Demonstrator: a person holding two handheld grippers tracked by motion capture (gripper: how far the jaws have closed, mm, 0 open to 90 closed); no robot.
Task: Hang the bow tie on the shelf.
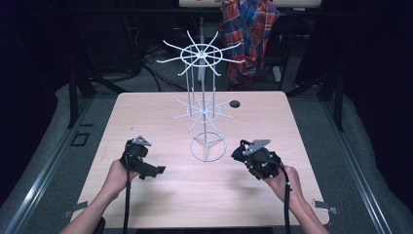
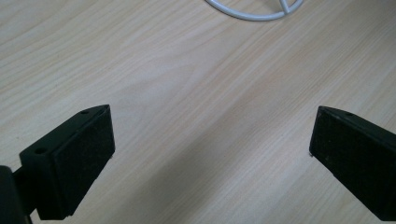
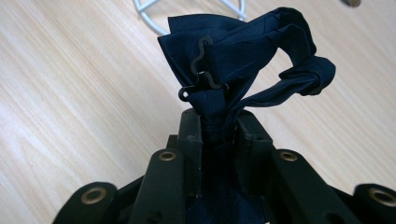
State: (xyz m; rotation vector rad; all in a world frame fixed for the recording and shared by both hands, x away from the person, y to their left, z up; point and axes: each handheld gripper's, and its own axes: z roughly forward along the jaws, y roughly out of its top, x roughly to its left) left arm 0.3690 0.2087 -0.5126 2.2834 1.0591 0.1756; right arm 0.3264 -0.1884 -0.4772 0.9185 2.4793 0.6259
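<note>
Navy bow tie (image 3: 243, 60), 1, clamped in right claw (image 3: 219, 122); left claw (image 2: 210, 154) agape

This looks like a recording lab or studio rather than a home or shop. A pale wood-grain square surface (image 1: 160, 195) stands alone on grey carpeted floor (image 1: 44, 146), ringed by darkness and black curtain-like walls. Black metal frame struts (image 1: 73, 97) rise at the far corners, and bundles of black cables (image 1: 146, 68) trail over the floor behind. Silver metal rails (image 1: 363, 180) run along both sides of the floor. A small round cable hole (image 1: 235, 104) is cut in the surface near its far edge. A red, blue and white plaid cloth (image 1: 248, 34) hangs behind, beyond a white wire two-tier display stand (image 1: 204, 107) standing on the surface.
</note>
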